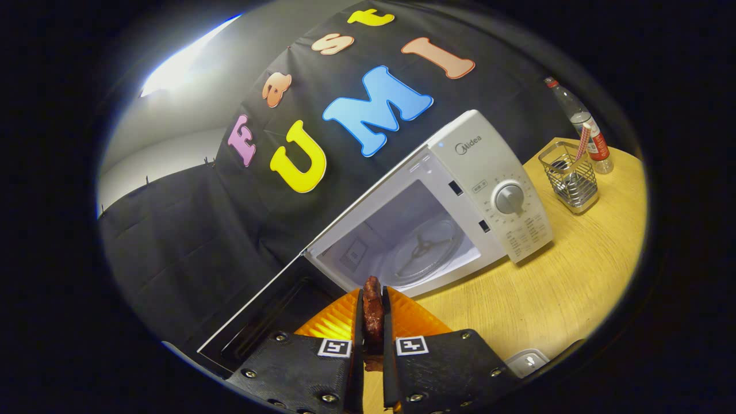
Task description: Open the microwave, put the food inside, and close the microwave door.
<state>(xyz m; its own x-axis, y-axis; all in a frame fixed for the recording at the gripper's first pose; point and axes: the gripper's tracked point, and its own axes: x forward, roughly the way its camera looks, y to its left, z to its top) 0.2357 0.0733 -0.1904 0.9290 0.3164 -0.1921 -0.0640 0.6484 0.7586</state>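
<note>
A white microwave (494,172) stands on the wooden table (575,287), seen tilted. Its door (259,316) hangs wide open to the left, and the cavity shows a bare glass turntable (425,248). My gripper (372,299) is shut on a dark reddish-brown piece of food (372,310), which stands on edge between both fingers. The food is held in front of the cavity opening, a short way outside it, above the table.
To the right of the microwave stands a wire mesh holder (571,177) with a utensil in it. A clear bottle (581,123) with a red label is behind it. A small white object (528,361) lies on the table by my right finger.
</note>
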